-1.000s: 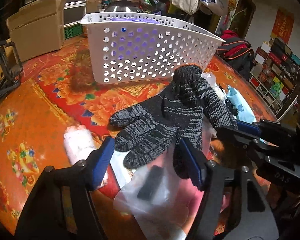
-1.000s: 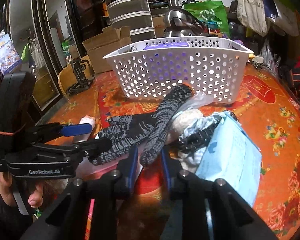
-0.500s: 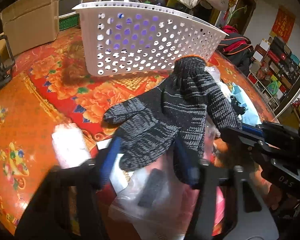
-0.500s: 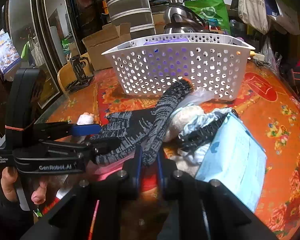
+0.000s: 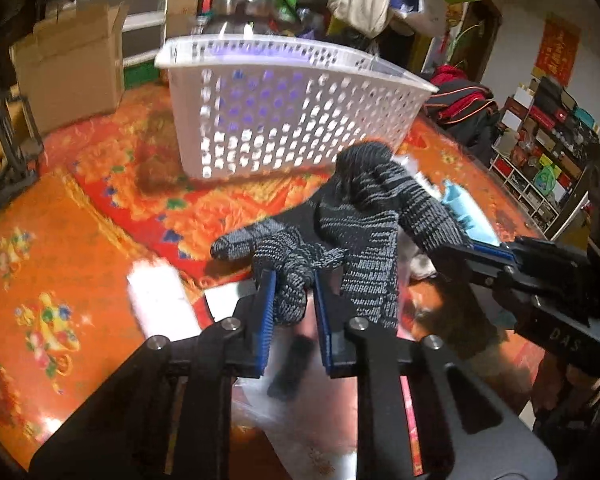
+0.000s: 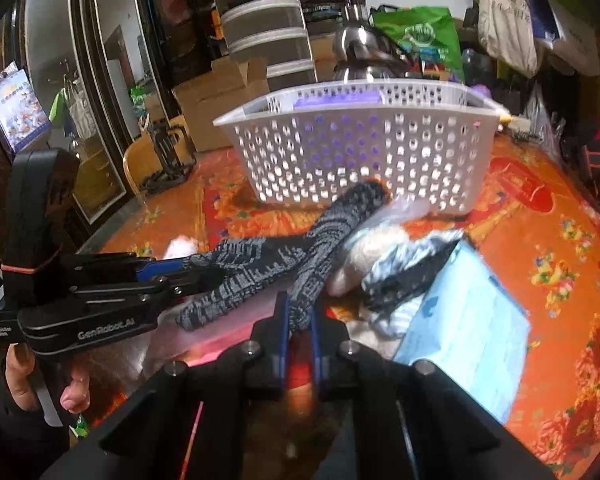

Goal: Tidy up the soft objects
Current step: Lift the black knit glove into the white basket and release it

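A dark grey knitted glove (image 5: 356,216) lies stretched over a pile of soft things in front of a white perforated basket (image 5: 284,112). My left gripper (image 5: 294,294) is shut on the glove's fingers. My right gripper (image 6: 300,312) is shut on another part of the same glove (image 6: 320,240), at its right side. The right gripper's fingers (image 5: 488,252) show at the right of the left wrist view. The left gripper's fingers (image 6: 172,276) show at the left of the right wrist view. Something purple lies inside the basket (image 6: 360,148).
A white roll (image 5: 160,300) lies on the orange flowered tablecloth at left. A clear plastic bag (image 5: 300,380) lies under the left gripper. A light blue pack (image 6: 468,328), a pale soft thing (image 6: 376,244) and black cloth (image 6: 412,276) lie at right. Cardboard boxes (image 5: 72,68) stand behind.
My left gripper has moved forward and shut on the glove's fingers. My right gripper has narrowed and shut on the glove. The glove is pulled tauter between them.
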`<state>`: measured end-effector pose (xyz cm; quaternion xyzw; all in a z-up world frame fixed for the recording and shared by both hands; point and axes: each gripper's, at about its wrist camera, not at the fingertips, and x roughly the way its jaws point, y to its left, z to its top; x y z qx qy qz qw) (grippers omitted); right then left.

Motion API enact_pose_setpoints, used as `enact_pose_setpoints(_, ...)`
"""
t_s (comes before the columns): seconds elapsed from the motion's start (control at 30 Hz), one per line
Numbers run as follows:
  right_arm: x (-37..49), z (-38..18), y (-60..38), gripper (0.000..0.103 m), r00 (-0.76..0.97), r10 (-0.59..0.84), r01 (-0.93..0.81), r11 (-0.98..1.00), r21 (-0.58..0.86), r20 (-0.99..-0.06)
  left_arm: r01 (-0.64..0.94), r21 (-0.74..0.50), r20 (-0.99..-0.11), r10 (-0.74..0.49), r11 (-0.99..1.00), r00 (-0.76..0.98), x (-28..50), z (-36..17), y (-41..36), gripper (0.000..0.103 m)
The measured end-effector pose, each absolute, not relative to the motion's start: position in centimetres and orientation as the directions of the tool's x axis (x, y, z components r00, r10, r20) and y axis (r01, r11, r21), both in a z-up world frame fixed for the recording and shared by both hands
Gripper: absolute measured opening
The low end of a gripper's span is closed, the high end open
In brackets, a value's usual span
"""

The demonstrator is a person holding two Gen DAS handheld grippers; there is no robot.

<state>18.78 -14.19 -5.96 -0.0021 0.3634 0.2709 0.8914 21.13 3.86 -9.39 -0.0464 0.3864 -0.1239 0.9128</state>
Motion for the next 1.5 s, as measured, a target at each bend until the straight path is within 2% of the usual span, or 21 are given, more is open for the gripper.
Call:
enact_pose_setpoints(0.4,17.7,-1.5,-14.3,0.007,0.649,0.503,-0.524,0.840,0.144,-0.572,0.199,-0.198,-0.602,-0.279,0.960,0.748,19.2,-4.8,4.8,0.017)
enact_pose_setpoints(0.67,18.0,3.5,-14.7,0.007,0.684,0.520,-0.553,0.827,0.102,-0.512,0.222,-0.208,-0.547,-0.302,0.953,0.781,19.4,1.5,5.0,0.016)
enact_pose_setpoints(0.83,19.8,8.0,-15.1,0.007,0.695,0.535,-0.569,0.818,0.089,-0.480,0.257,-0.193,-0.514,-0.321,0.947,0.796,21.6,6.6,4.3,0.009)
enact_pose_setpoints(1.07,25.9,13.1,-15.7,0.007,0.724,0.495,-0.536,0.842,0.059,-0.480,0.247,-0.215,-0.504,-0.324,0.945,0.801,28.1,11.8,3.6,0.009)
enact_pose_setpoints(1.27,33.1,12.5,-16.0,0.007,0.711,0.432,-0.483,0.874,0.062,-0.554,0.194,-0.226,-0.560,-0.290,0.955,0.776,35.0,10.7,3.4,0.009)
enact_pose_setpoints(1.5,37.3,7.7,-15.4,0.007,0.652,0.414,-0.474,0.876,0.085,-0.635,0.150,-0.283,-0.662,-0.307,0.947,0.684,40.3,3.8,3.7,0.009)
